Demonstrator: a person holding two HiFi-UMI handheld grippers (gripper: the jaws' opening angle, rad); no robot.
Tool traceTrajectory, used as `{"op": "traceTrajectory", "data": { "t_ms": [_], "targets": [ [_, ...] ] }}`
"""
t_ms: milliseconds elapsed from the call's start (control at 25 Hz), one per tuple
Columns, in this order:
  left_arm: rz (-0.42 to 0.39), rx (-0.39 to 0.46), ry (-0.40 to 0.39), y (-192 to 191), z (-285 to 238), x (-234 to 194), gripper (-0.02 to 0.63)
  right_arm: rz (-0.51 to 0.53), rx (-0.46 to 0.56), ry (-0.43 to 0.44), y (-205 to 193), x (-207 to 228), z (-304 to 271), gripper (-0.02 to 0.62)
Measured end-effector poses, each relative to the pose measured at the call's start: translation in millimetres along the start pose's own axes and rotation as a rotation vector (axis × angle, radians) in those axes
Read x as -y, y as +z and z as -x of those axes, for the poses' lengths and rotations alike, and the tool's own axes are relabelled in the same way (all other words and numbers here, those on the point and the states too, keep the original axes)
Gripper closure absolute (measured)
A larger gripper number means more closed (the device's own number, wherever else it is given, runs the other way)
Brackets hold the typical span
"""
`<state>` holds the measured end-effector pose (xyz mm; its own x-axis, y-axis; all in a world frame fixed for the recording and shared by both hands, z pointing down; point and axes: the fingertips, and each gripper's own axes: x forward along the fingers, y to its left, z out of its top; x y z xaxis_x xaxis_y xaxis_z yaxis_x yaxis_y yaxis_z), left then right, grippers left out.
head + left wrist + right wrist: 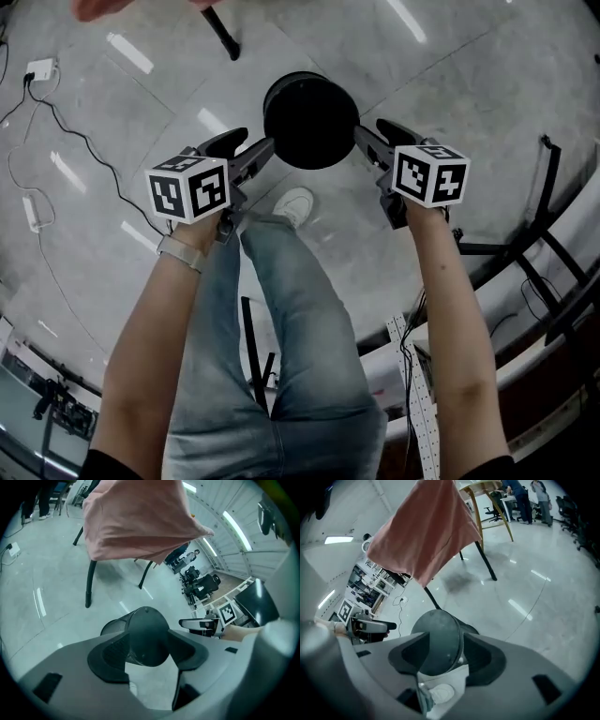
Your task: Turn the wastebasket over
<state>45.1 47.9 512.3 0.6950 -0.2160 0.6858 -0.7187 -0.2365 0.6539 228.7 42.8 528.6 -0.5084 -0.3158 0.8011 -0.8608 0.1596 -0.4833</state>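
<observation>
- Wastebasket (310, 120) lies between the two grippers. The left gripper (149, 654) has its jaws spread wide and clamps nothing; the basket's mesh wall shows in the gap beyond them.
- Right gripper (447, 658): jaws likewise apart and gripping nothing, with the basket framed between them from the opposite side.
- Contact: in the head view both sets of tips reach the basket's outline, but whether they touch it cannot be told.
- Basket: black mesh, standing on the floor (469, 84) with a closed round face uppermost, so it probably rests mouth-down.
- Risk, grip: a round, light wall pinched from two sides may slip, or flex inward if squeezed hard.
- Risk, release: dropped mid-turn, the cylinder could roll off across the polished floor.
- Risk, surroundings: the person's shoe (293, 204) is just beside the basket and could be struck. The black leg (222, 33) under the pink cloth (136, 517) stands near on the far side.
</observation>
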Motion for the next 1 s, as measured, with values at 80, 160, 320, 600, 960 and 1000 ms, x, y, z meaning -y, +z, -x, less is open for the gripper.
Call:
{"op": "traceTrajectory", "data": {
  "t_ms": [80, 160, 320, 600, 960, 1000],
  "targets": [
    [0.013, -0.019, -0.008, -5, -20, -15, 0.354, -0.014, -0.013, 0.012, -4, 9, -18, 0.367],
    [0.017, -0.038, -0.018, -11, -37, -27, 0.353, -0.034, -0.024, 0.027, -8, 15, -32, 0.362],
    [-0.008, -0.067, -0.076, -18, -60, -37, 0.353, -0.053, -0.052, 0.058, -19, 16, -54, 0.362],
    [-0.172, -0.155, -0.144, -32, -69, -42, 0.353, -0.057, -0.005, 0.052, -24, 13, -60, 0.360],
    [-0.368, -0.227, -0.174, -12, -68, -38, 0.379, -0.074, 0.115, -0.070, -19, 5, -44, 0.373],
    [-0.406, -0.230, -0.181, -8, -68, -37, 0.379, -0.073, 0.142, -0.090, -18, 2, -41, 0.374]
  ]
}}
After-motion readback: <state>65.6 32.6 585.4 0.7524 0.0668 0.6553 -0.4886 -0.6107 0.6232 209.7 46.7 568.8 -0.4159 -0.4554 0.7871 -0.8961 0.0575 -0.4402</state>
